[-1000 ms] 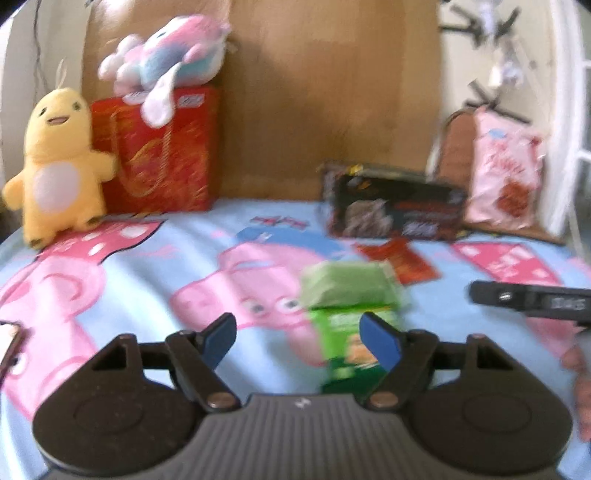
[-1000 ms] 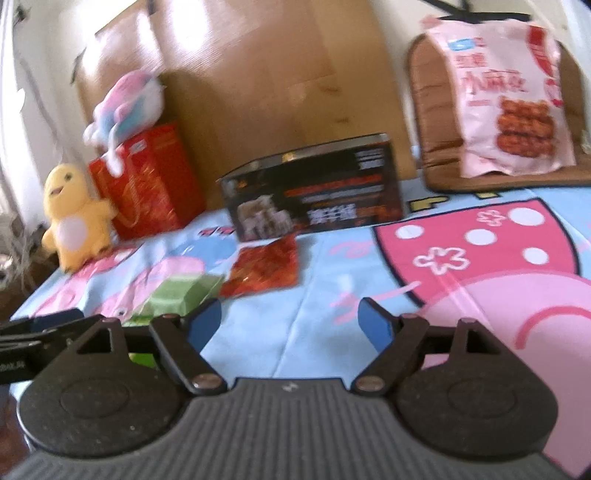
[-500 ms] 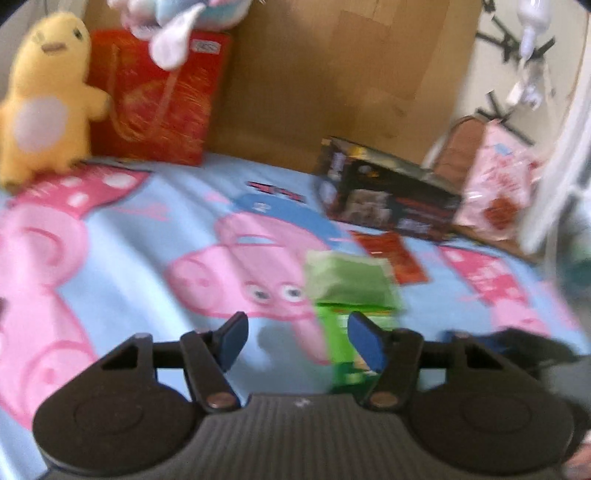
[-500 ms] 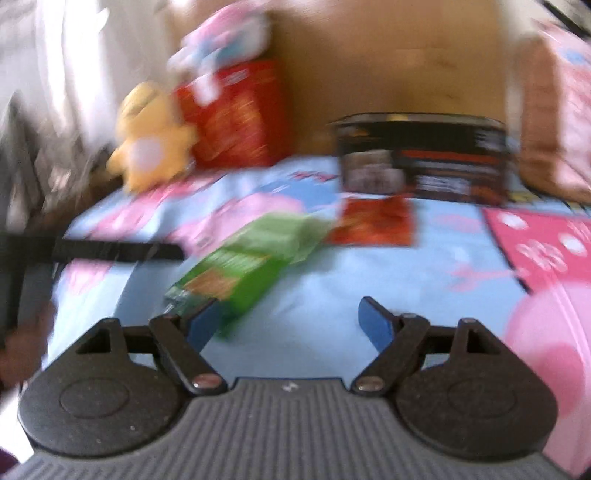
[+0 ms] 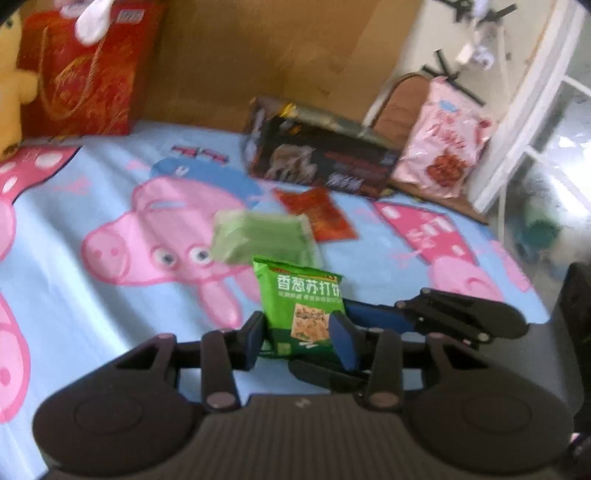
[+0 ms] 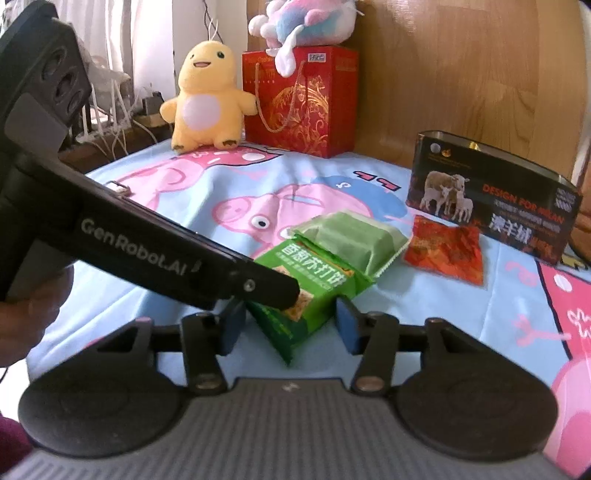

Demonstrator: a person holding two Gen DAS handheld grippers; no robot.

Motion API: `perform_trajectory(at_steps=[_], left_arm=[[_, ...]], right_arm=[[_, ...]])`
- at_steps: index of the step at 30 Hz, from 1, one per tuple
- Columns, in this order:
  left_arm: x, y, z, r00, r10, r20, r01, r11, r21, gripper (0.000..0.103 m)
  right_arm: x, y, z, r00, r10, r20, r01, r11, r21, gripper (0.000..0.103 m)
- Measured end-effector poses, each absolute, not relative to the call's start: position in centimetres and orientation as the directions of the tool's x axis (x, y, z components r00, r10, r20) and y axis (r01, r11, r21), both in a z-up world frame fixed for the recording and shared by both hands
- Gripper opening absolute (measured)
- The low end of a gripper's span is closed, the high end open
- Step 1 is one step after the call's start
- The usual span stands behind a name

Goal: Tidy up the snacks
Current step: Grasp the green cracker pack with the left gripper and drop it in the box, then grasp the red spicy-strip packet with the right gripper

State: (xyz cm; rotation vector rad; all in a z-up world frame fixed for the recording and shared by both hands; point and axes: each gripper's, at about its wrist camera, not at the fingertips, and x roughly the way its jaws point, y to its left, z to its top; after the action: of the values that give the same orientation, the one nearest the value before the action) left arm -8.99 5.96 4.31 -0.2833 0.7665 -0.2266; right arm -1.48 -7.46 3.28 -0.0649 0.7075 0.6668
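Observation:
A bright green cracker packet (image 5: 301, 308) (image 6: 314, 284) lies on the pig-print blanket. Both grippers straddle it. My left gripper (image 5: 301, 338) has its blue pads close on either side of the packet's near end. My right gripper (image 6: 288, 326) is open around the same packet from another side, its fingers also showing in the left wrist view (image 5: 436, 317). A pale green packet (image 5: 262, 236) (image 6: 354, 238) lies just behind it. A red sachet (image 5: 317, 214) (image 6: 443, 251) lies beyond, in front of a black tin box (image 5: 321, 158) (image 6: 491, 206).
A pink snack bag (image 5: 443, 147) leans on a chair at the back right. A red gift bag (image 6: 299, 107), a yellow plush (image 6: 205, 99) and a pastel plush (image 6: 299, 22) stand at the back by a cardboard wall.
Both grippers have moved in on the bright green packet. The left jaws have narrowed around it. The right gripper swung left and now brackets it too.

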Motion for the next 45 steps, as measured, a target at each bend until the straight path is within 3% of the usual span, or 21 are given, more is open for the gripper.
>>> perform_trajectory(at_steps=[4, 10, 15, 18, 19, 21, 24, 28, 30, 32, 35, 37, 38, 39, 40, 45], left_arm=[[-6.9, 4.6, 7.8, 0.753, -0.32, -0.575, 0.17, 0.939, -0.3, 0.038], [2.6, 1.9, 12.3, 0.82, -0.282, -0.497, 0.203, 0.957, -0.208, 0.038], [11.3, 1.5, 11.7, 0.816, -0.217, -0.535, 0.136, 0.973, -0.186, 0.041], [14.3, 1.7, 10.3, 0.815, -0.156, -0.558, 0.088, 0.985, -0.147, 0.049], [14.8, 1.9, 9.9, 0.812, -0.138, -0.567, 0.075, 0.988, -0.134, 0.051], [15.1, 2.2, 9.4, 0.804, -0.117, -0.583, 0.054, 0.991, -0.124, 0.051], [12.2, 3.7, 10.1, 0.836, -0.126, -0.535, 0.056, 0.988, -0.145, 0.065], [7.0, 6.9, 9.9, 0.853, -0.18, -0.49, 0.053, 0.963, -0.263, 0.061], [5.4, 7.7, 8.5, 0.835, -0.193, -0.515, 0.036, 0.954, -0.299, 0.055], [4.7, 7.8, 6.7, 0.8, -0.207, -0.563, 0.016, 0.946, -0.324, 0.049], [4.3, 7.7, 4.1, 0.741, -0.257, -0.621, -0.015, 0.917, -0.398, 0.046], [4.1, 7.0, 3.3, 0.719, -0.255, -0.647, -0.016, 0.924, -0.382, 0.039], [4.1, 6.6, 2.9, 0.706, -0.239, -0.667, -0.024, 0.933, -0.36, 0.037], [4.2, 6.2, 2.5, 0.697, -0.226, -0.681, -0.026, 0.941, -0.338, 0.036], [4.1, 5.8, 2.3, 0.694, -0.214, -0.687, -0.024, 0.947, -0.319, 0.034], [2.7, 4.7, 2.4, 0.706, -0.184, -0.684, -0.002, 0.965, -0.262, 0.034]], right_arm=[[-1.2, -9.6, 5.5, 0.632, 0.55, -0.546, -0.565, 0.809, 0.161, 0.055], [6.0, -13.4, 9.0, 0.75, 0.487, -0.448, -0.479, 0.867, 0.14, 0.055], [14.7, -14.9, 8.5, 0.758, 0.447, -0.475, -0.426, 0.891, 0.158, 0.054], [18.3, -14.4, 7.0, 0.738, 0.441, -0.512, -0.422, 0.892, 0.159, 0.056], [18.9, -14.0, 6.4, 0.739, 0.438, -0.512, -0.42, 0.894, 0.158, 0.057], [20.0, -13.7, 5.3, 0.735, 0.44, -0.516, -0.416, 0.893, 0.17, 0.068], [18.8, -15.0, 5.5, 0.762, 0.42, -0.493, -0.37, 0.907, 0.201, 0.069], [15.1, -18.0, 6.7, 0.761, 0.486, -0.43, -0.35, 0.866, 0.358, 0.068], [13.4, -18.8, 5.9, 0.701, 0.554, -0.449, -0.363, 0.819, 0.444, 0.055], [13.1, -18.4, 4.2, 0.647, 0.555, -0.524, -0.324, 0.821, 0.47, 0.045], [14.7, -17.5, 1.3, 0.598, 0.512, -0.617, -0.202, 0.841, 0.502, 0.044], [15.6, -17.3, 0.0, 0.565, 0.551, -0.614, -0.159, 0.803, 0.575, 0.044], [15.5, -17.3, -0.2, 0.567, 0.563, -0.601, -0.153, 0.79, 0.594, 0.039], [15.5, -17.1, -0.4, 0.544, 0.575, -0.61, -0.143, 0.781, 0.608, 0.017], [15.3, -17.0, -0.5, 0.536, 0.584, -0.609, -0.13, 0.77, 0.624, 0.009], [11.0, -18.2, 0.3, 0.573, 0.563, -0.595, -0.092, 0.766, 0.636, 0.007]])
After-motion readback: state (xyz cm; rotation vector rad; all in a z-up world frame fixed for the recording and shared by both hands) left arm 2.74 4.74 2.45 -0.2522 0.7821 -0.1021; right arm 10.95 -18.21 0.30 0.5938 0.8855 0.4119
